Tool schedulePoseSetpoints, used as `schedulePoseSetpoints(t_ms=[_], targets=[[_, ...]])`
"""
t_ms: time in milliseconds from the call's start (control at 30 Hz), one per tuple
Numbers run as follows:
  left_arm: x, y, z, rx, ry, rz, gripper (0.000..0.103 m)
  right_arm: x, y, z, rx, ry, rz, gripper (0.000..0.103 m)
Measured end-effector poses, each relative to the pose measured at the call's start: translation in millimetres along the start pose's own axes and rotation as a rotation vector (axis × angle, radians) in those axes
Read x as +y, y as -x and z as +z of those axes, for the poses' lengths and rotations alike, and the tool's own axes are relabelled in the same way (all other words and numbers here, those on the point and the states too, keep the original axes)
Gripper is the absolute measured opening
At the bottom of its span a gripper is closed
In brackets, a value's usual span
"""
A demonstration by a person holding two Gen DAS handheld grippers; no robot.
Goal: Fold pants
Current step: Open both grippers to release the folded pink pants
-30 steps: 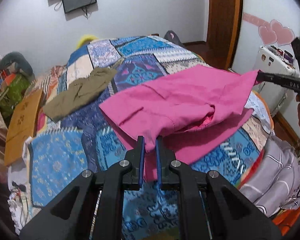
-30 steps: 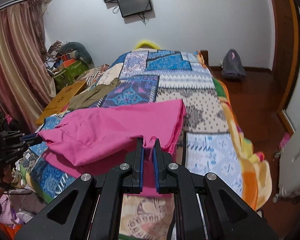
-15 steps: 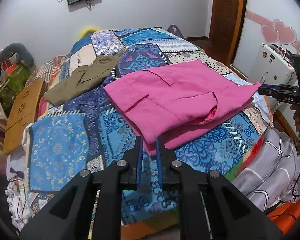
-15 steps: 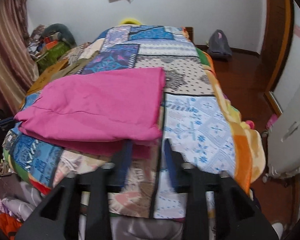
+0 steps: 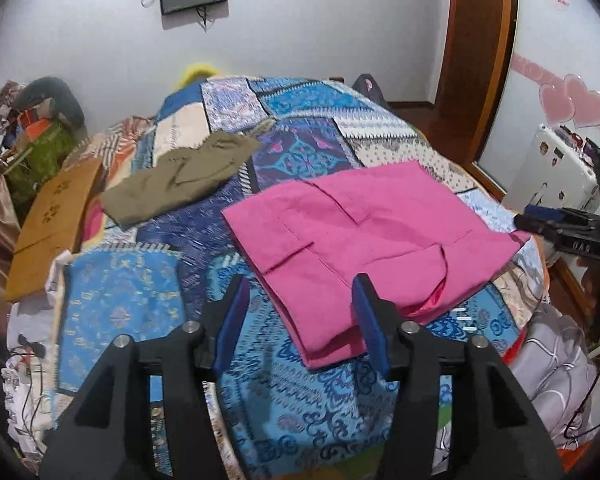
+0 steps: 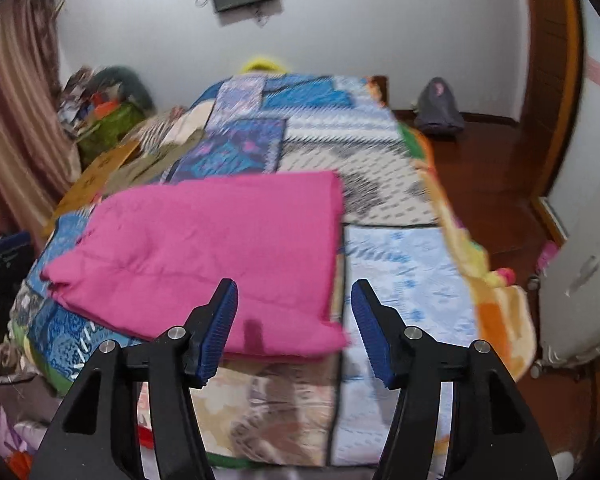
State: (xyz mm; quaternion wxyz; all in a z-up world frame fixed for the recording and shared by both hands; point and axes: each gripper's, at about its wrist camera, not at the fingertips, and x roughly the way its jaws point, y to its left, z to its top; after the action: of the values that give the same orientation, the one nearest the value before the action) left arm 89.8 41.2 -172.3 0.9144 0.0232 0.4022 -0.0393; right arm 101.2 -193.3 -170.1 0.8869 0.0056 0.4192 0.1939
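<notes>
My left tool point(image 5: 300, 300) has its blue-padded fingers spread wide with nothing between them; it hangs above the near edge of the bed point(image 5: 120, 312). My right tool point(image 6: 294, 304) is opened just as wide and also grips nothing. The pink pants point(image 5: 364, 240) lie folded on the patchwork bedspread point(image 5: 300, 152), close to the bed's near edge and reaching toward its right side. In the left wrist view a pocket flap and a curved opening with a lighter lining show on the top layer, and the nearest corner of the cloth lies just ahead of my right-hand finger. In the right wrist view the pink pants point(image 6: 220, 252) sit mostly ahead of the left finger, their near corner between the two pads; this view is somewhat blurred. An olive garment point(image 5: 180, 176) lies farther back toward the bed's left edge, well apart from the pants. From the left wrist view I see the right tool point(image 5: 540, 220) past the pants' right corner.
</notes>
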Motion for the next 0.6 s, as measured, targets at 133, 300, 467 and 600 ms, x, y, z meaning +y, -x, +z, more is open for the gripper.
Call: schedulePoseSetpoints(t_ms=[133,300,467,600], targets=[[4,-27,-15,0.084,0.013,0.018,0.055,0,-29,-18,0.088,0.027,-0.030,0.056],[26,-22,-28,0.080,0.054,0.027,0.061,-26,-26,-26,0.108,-0.035,-0.078,0.066],[56,-18,-20,0.072,0.092,0.108,0.061,-45,-19,-21,0.109,-0.067,-0.151,0.066],[76,-24,3,0.056,0.135,0.123,0.061,-46,-14,0,0.069,-0.047,-0.162,0.066]])
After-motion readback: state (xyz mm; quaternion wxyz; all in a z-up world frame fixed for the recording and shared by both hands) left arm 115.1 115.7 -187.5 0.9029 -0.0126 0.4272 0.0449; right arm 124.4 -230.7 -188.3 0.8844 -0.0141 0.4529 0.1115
